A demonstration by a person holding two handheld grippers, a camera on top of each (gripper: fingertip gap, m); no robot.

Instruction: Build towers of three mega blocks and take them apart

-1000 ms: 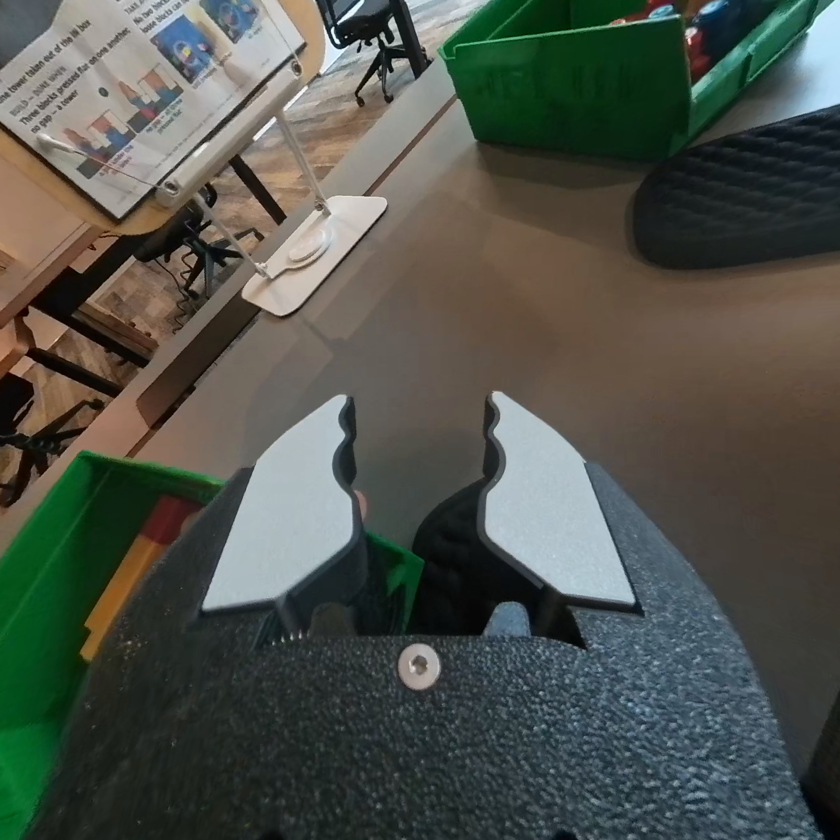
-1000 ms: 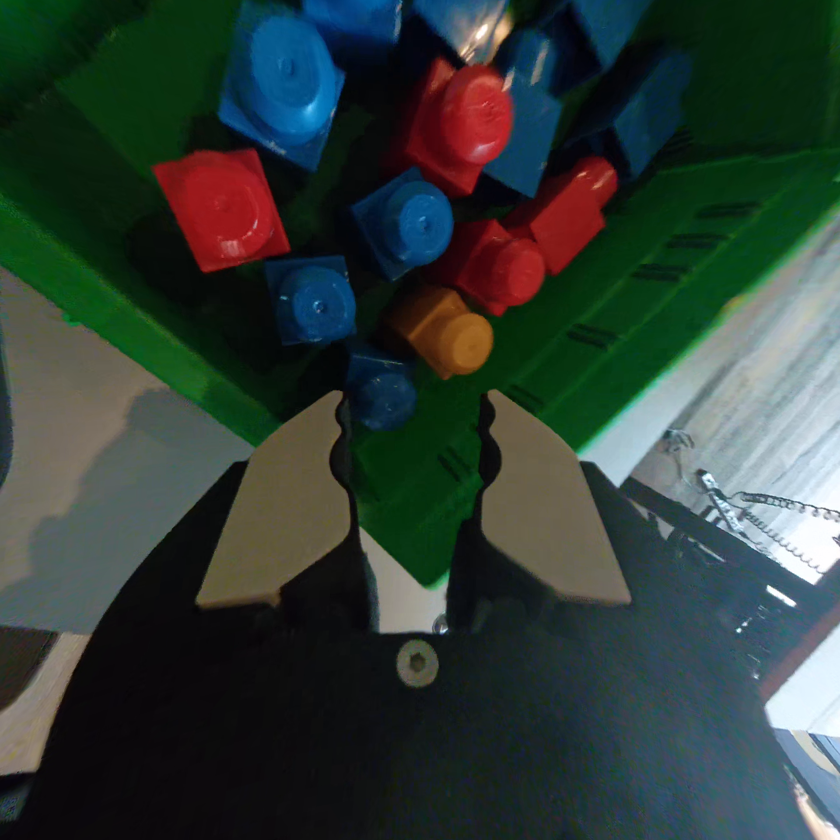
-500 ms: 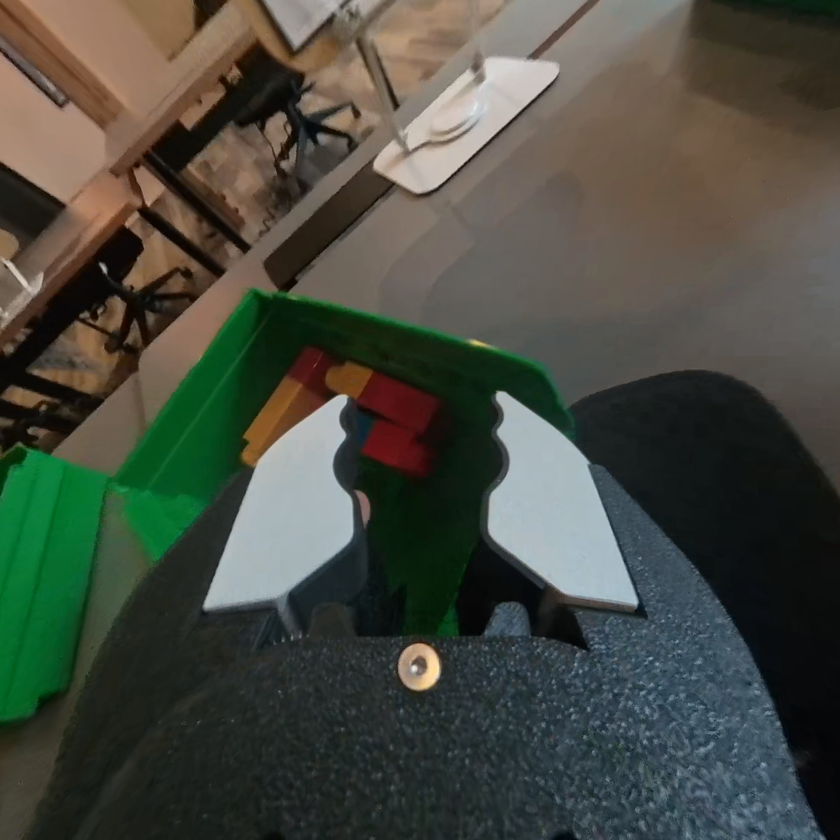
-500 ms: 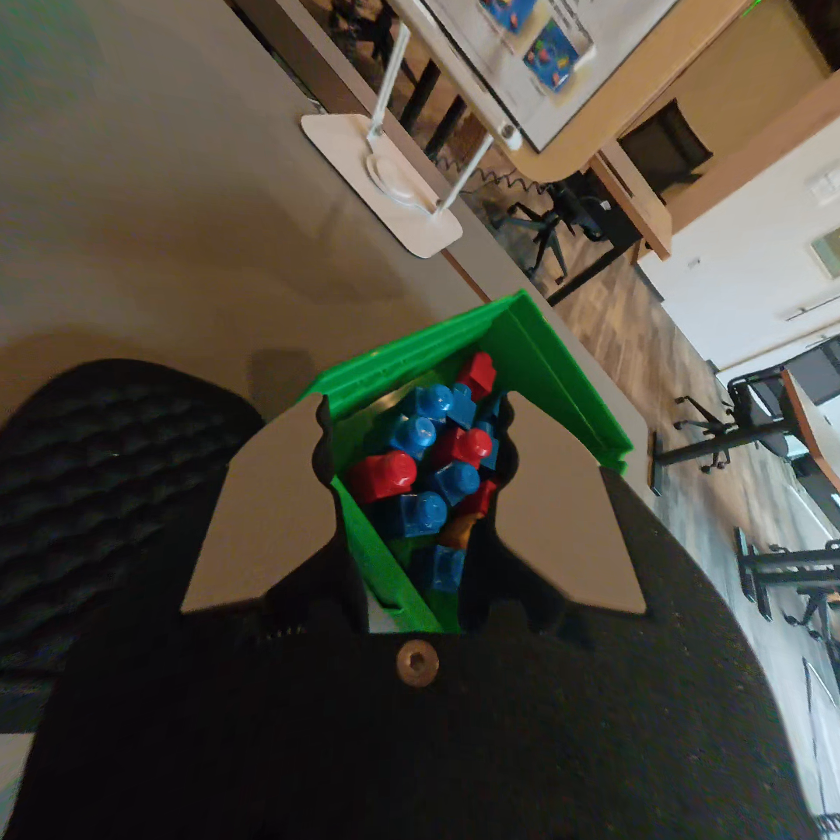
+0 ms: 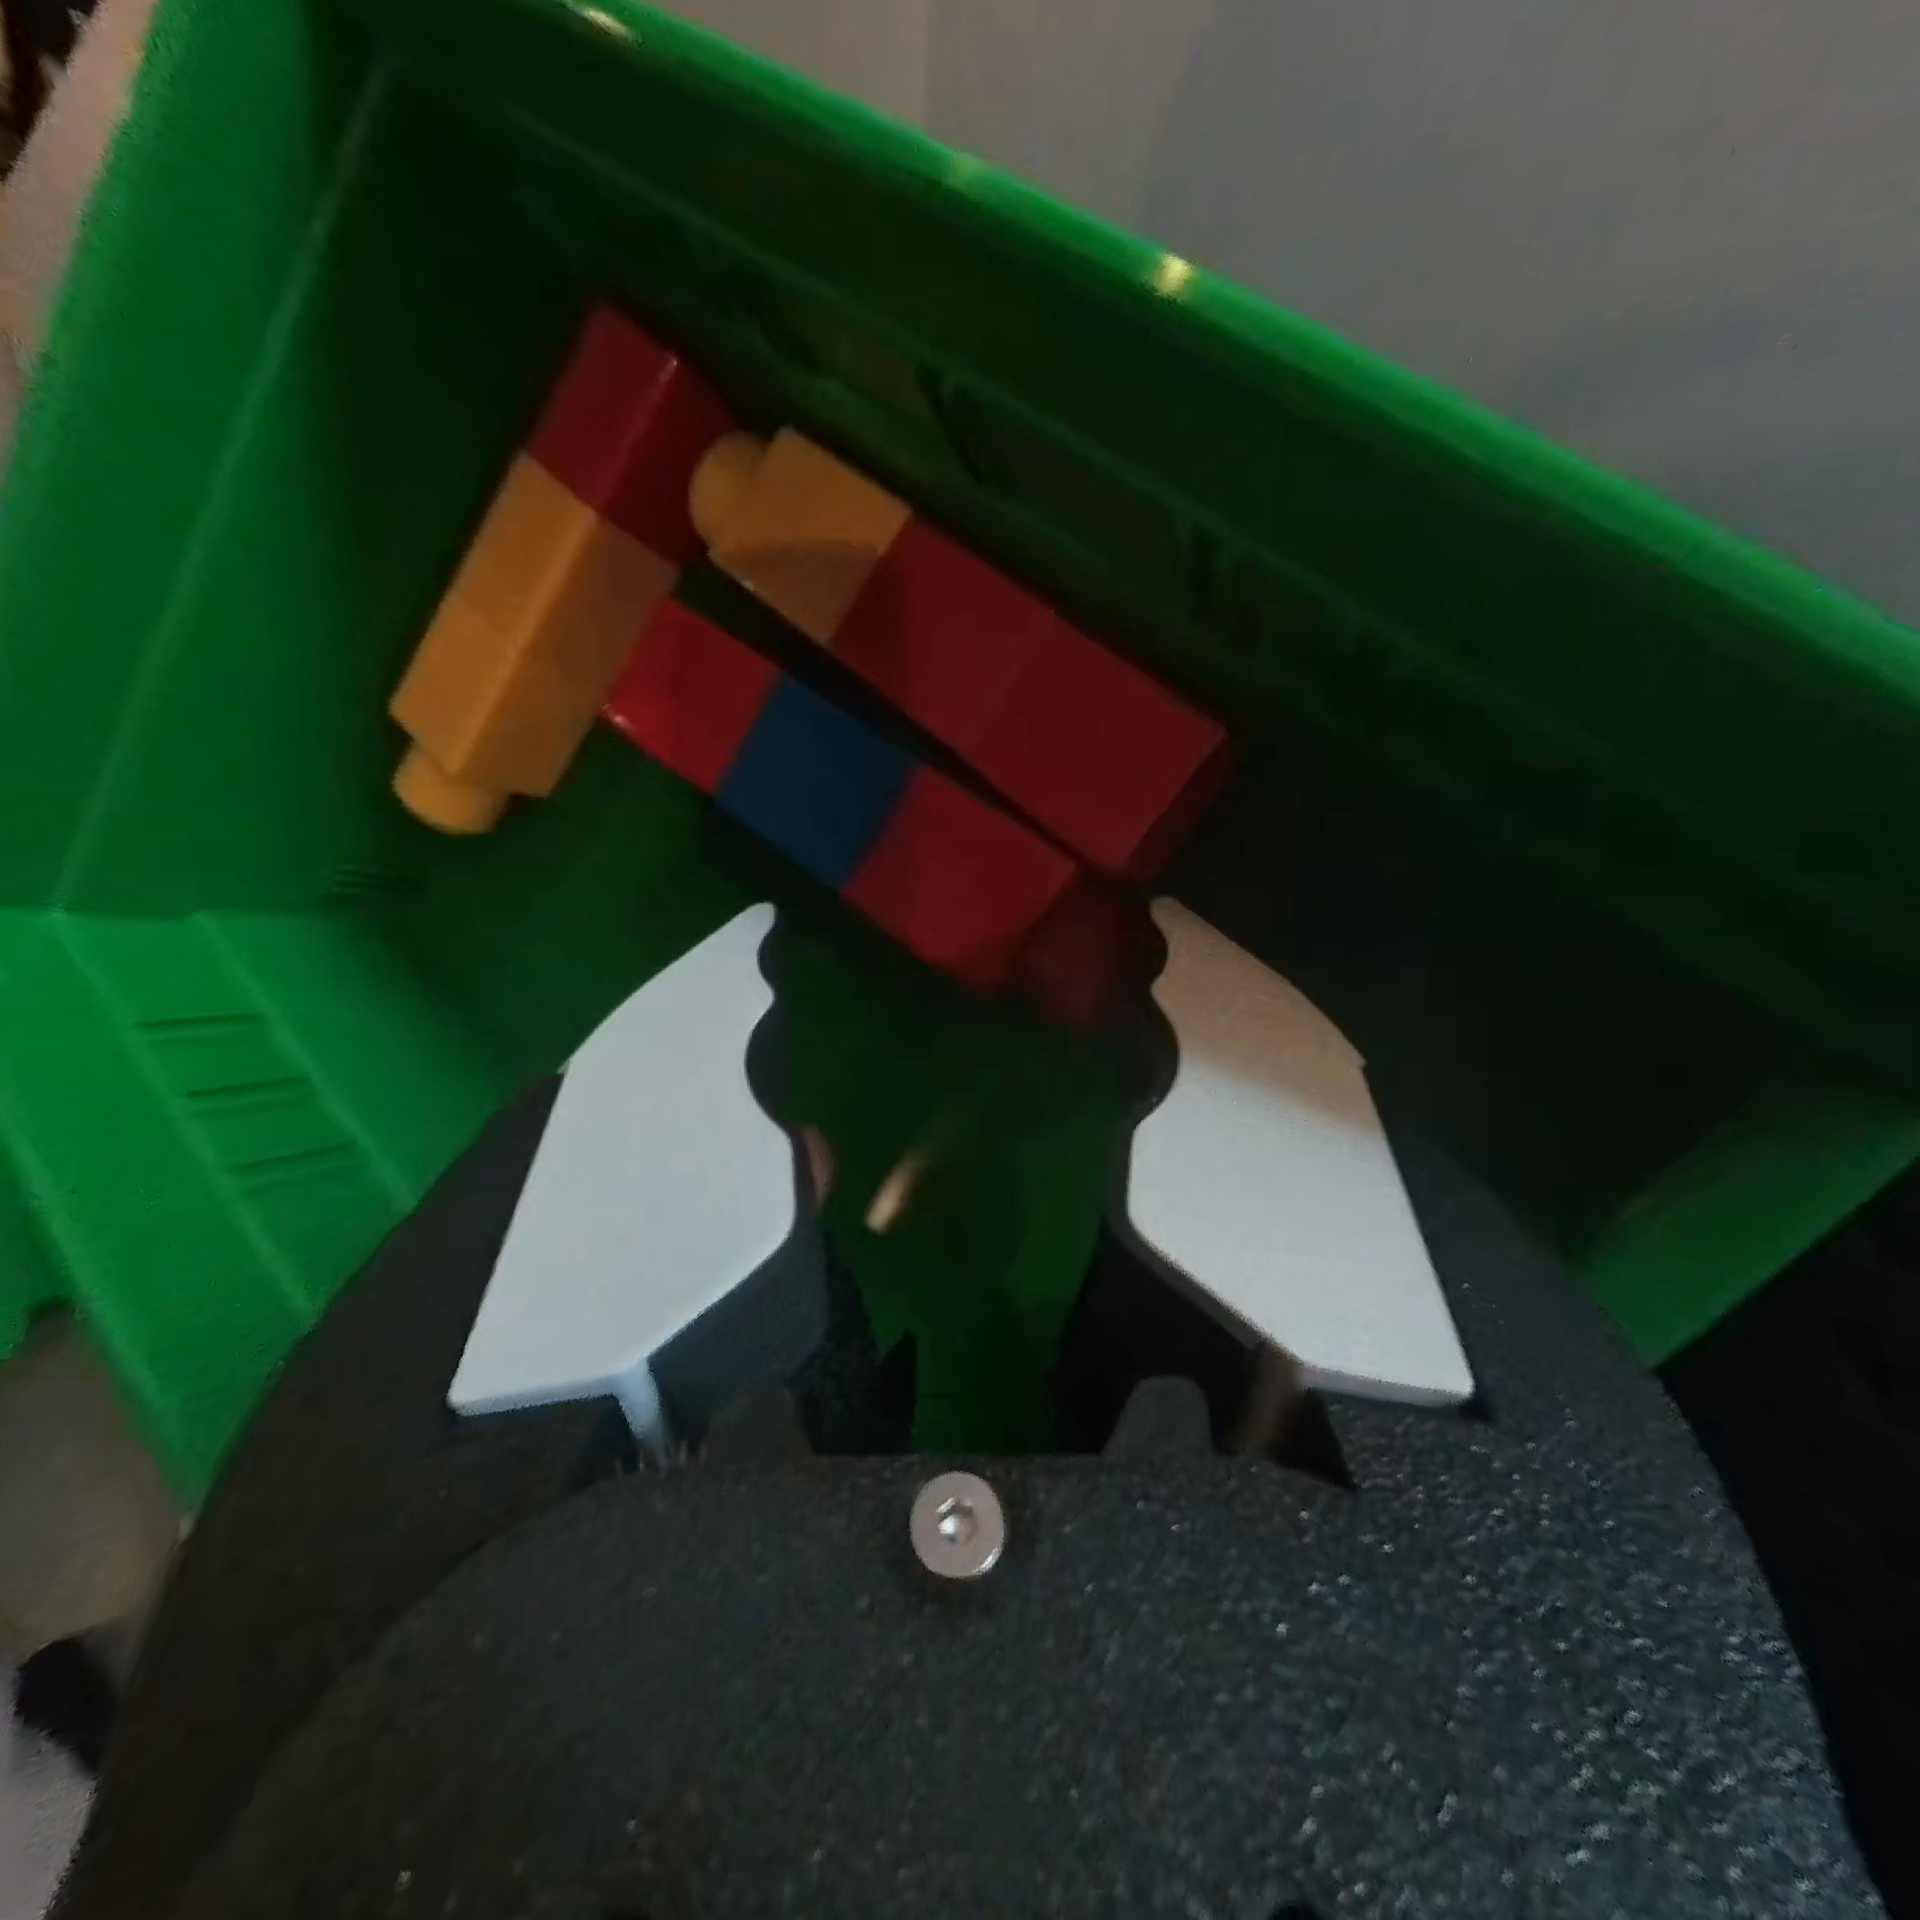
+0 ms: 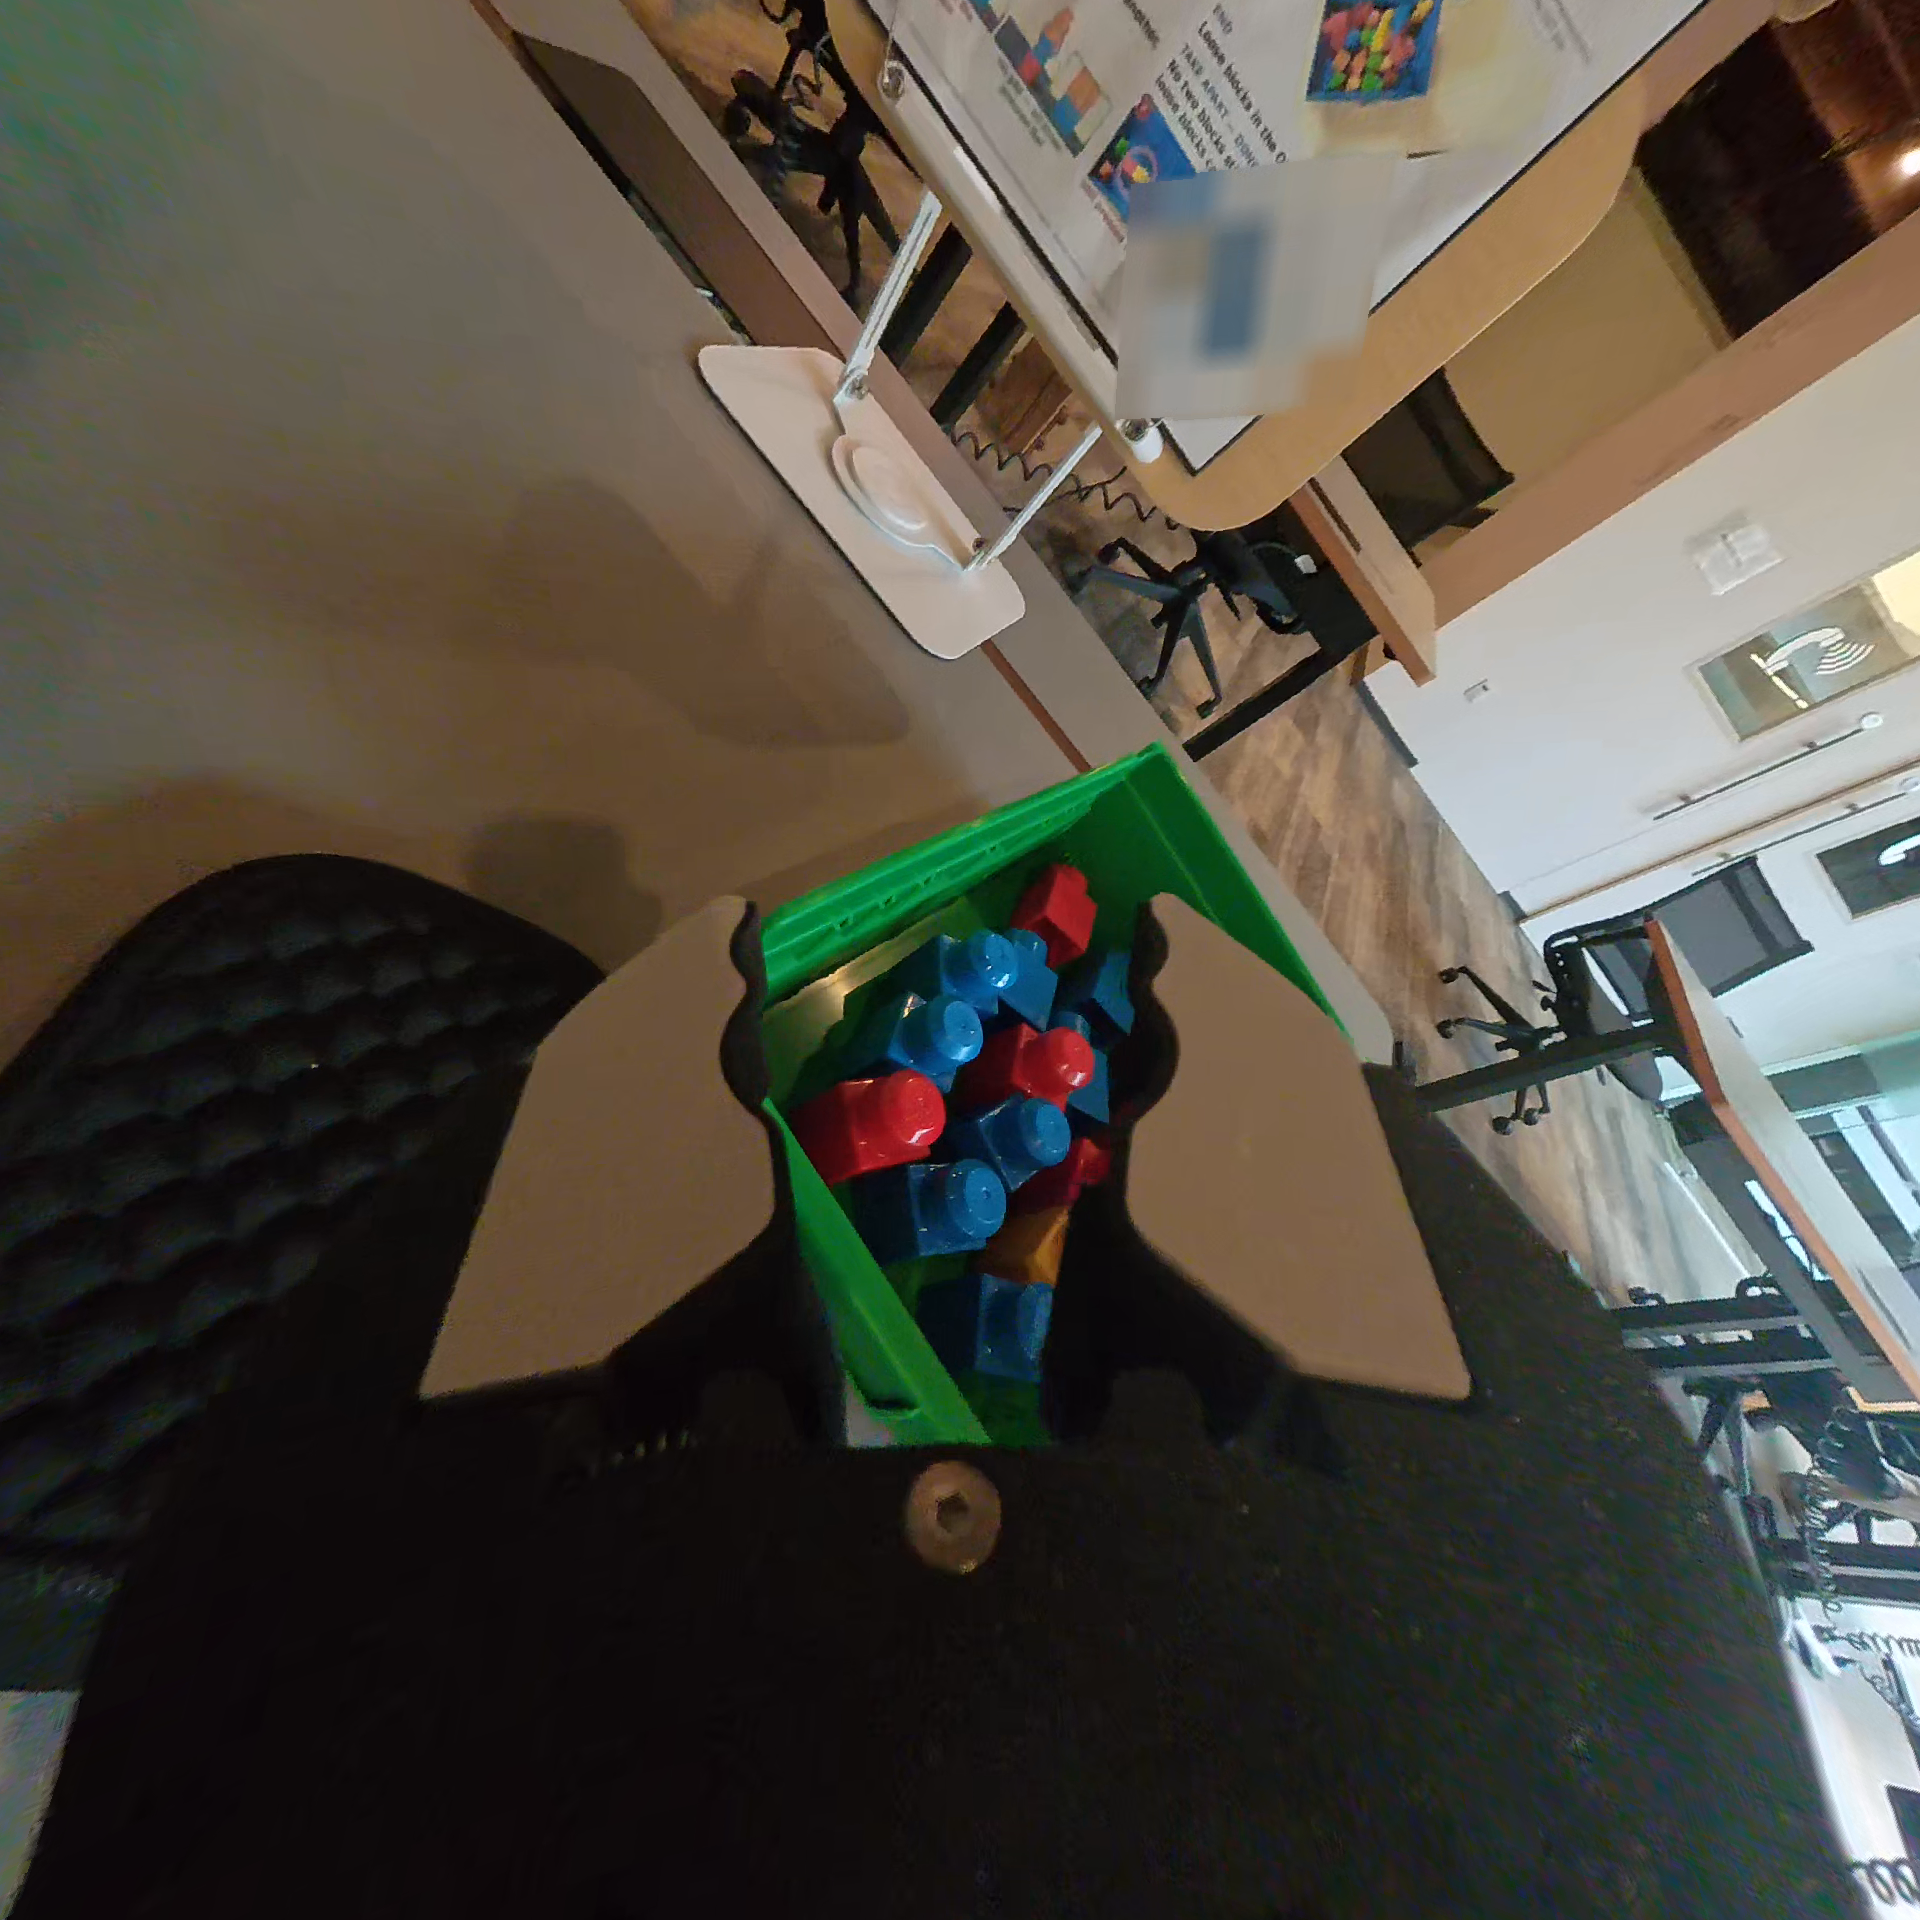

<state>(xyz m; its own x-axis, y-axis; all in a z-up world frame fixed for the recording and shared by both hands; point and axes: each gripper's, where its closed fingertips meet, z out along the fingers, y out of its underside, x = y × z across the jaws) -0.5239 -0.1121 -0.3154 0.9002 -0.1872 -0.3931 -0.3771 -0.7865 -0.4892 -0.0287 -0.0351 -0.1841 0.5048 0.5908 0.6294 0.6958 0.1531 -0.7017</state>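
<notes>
In the left wrist view, a green bin (image 5: 312,468) holds three lying towers: red-yellow-yellow (image 5: 540,613), yellow-red-red (image 5: 966,644) and red-blue-red (image 5: 831,800). My left gripper (image 5: 961,925) is open and empty, inside the bin, its tips just short of the red-blue-red tower's near end. In the right wrist view, another green bin (image 6: 1195,852) holds several loose blue, red and orange blocks (image 6: 935,1112). My right gripper (image 6: 945,925) is open and empty, raised above that bin.
A black textured mat (image 6: 239,1091) lies on the grey table left of the loose-block bin. A white stand base (image 6: 862,499) holding an instruction sheet (image 6: 1195,114) sits at the table's far edge. Office chairs and desks stand beyond. Spacing between my two grippers at the tips: around 50 centimeters.
My left gripper swung down from the table into the tower bin and closed in on the towers. My right gripper pulled up and back out of the loose-block bin, still open.
</notes>
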